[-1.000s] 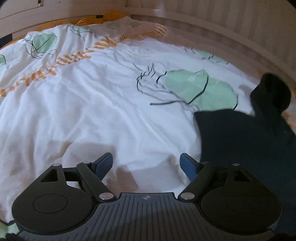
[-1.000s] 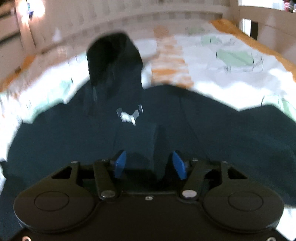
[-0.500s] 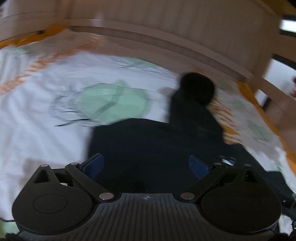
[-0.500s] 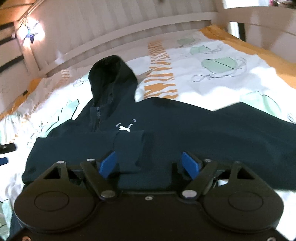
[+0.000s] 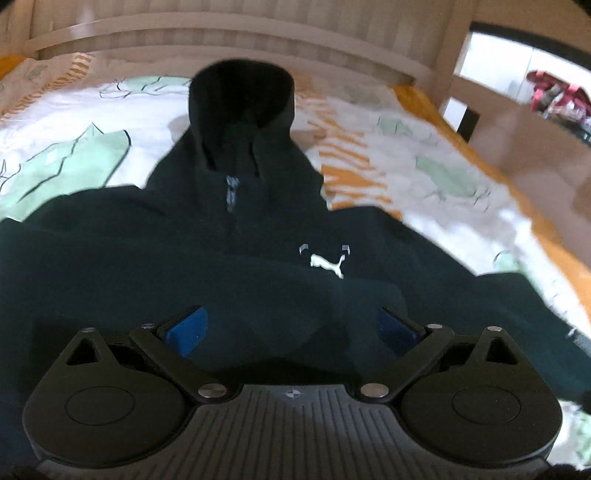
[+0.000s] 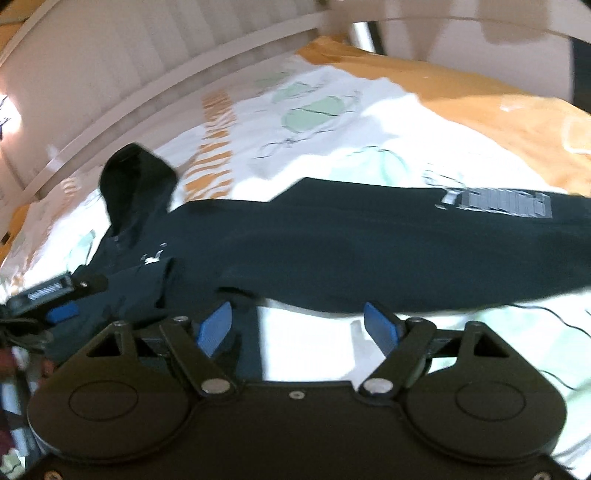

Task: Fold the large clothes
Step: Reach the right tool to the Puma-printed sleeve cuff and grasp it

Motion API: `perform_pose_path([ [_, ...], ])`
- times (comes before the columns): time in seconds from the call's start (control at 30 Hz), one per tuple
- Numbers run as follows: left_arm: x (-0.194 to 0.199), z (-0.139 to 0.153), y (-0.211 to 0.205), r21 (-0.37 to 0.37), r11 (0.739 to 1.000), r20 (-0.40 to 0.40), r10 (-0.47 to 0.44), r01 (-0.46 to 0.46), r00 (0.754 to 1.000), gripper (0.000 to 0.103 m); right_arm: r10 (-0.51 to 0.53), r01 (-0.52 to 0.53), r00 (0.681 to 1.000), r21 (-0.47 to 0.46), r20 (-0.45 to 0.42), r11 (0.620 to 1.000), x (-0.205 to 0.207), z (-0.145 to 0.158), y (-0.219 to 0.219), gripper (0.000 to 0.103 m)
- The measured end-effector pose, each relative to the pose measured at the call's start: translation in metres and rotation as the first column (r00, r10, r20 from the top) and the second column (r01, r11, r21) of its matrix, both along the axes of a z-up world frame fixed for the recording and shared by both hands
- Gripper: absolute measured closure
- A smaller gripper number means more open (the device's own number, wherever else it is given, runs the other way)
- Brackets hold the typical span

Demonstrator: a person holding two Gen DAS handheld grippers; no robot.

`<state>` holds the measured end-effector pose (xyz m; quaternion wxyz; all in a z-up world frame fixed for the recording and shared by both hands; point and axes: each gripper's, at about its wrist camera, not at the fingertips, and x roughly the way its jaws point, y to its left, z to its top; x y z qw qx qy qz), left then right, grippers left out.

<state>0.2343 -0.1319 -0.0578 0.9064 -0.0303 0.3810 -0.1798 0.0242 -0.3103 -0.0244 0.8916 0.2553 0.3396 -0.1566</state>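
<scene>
A dark navy hoodie (image 5: 229, 258) lies on the bed, hood (image 5: 240, 96) toward the headboard, a white cat logo (image 5: 327, 264) on its chest. One sleeve is folded across the chest. My left gripper (image 5: 291, 328) is open, low over the hoodie's front. In the right wrist view the hoodie (image 6: 332, 251) stretches right as a long sleeve (image 6: 480, 236) with a grey print (image 6: 498, 203). My right gripper (image 6: 301, 326) is open and empty above the sleeve's near edge. The left gripper (image 6: 59, 295) shows at the left edge there.
The bed has a white duvet (image 5: 74, 122) with green leaf and orange stripe prints and an orange sheet (image 6: 480, 110) at the right. A slatted wooden headboard (image 5: 221, 22) runs along the far side. A bed post (image 5: 465, 118) and clutter (image 5: 554, 96) are at far right.
My left gripper swung right from the bare duvet to over the hoodie's chest. My right gripper opened, let go of the folded sleeve and moved right toward the other sleeve.
</scene>
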Motion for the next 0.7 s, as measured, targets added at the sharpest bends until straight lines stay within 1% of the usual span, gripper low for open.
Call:
perform_pose_path([
  [0.07, 0.004, -0.014, -0.008, 0.042, 0.999, -0.028, -0.004, 0.005, 1.000, 0.004, -0.029, 0.030, 1.000, 0.009, -0.010, 1.000, -0.010, -0.001, -0.008, 0.022],
  [0.1, 0.006, -0.021, -0.013, 0.086, 0.996, -0.025, -0.012, 0.014, 1.000, 0.001, -0.049, 0.049, 0.999, 0.017, -0.016, 0.999, -0.015, -0.001, -0.013, 0.022],
  [0.17, 0.000, -0.029, -0.024, 0.178, 0.983, 0.033, -0.045, 0.039, 0.998, 0.000, -0.092, 0.093, 0.996, 0.064, -0.018, 0.994, -0.026, -0.003, -0.026, 0.022],
  [0.2, -0.001, -0.031, -0.026, 0.189, 0.981, 0.049, -0.050, 0.039, 0.998, 0.000, -0.114, 0.115, 0.993, 0.092, -0.017, 0.989, -0.031, -0.003, -0.033, 0.022],
  [0.27, 0.000, -0.032, -0.022, 0.166, 0.986, 0.044, -0.041, 0.033, 0.998, 0.000, -0.149, 0.151, 0.989, 0.117, -0.025, 0.982, -0.038, 0.000, -0.045, 0.022],
  [0.4, 0.000, -0.032, -0.018, 0.149, 0.988, 0.043, -0.047, 0.040, 0.998, 0.000, -0.172, 0.176, 0.983, 0.066, -0.057, 0.982, -0.050, 0.010, -0.068, 0.022],
  [0.47, -0.002, -0.033, -0.019, 0.150, 0.988, 0.054, -0.044, 0.035, 0.998, 0.000, -0.205, 0.209, 0.976, 0.061, -0.073, 0.976, -0.060, 0.014, -0.083, 0.022],
  [0.53, -0.003, -0.034, -0.020, 0.150, 0.988, 0.064, -0.041, 0.031, 0.997, 0.000, -0.243, 0.251, 0.965, 0.081, -0.094, 0.965, -0.068, 0.013, -0.100, 0.021],
  [0.63, -0.003, -0.033, -0.020, 0.147, 0.989, 0.064, -0.041, 0.031, 0.997, 0.000, -0.288, 0.301, 0.951, 0.121, -0.116, 0.946, -0.075, 0.004, -0.119, 0.021],
  [0.7, -0.003, -0.033, -0.020, 0.145, 0.989, 0.062, -0.041, 0.032, 0.997, 0.000, -0.315, 0.334, 0.940, 0.172, -0.128, 0.927, -0.075, -0.007, -0.130, 0.021],
])
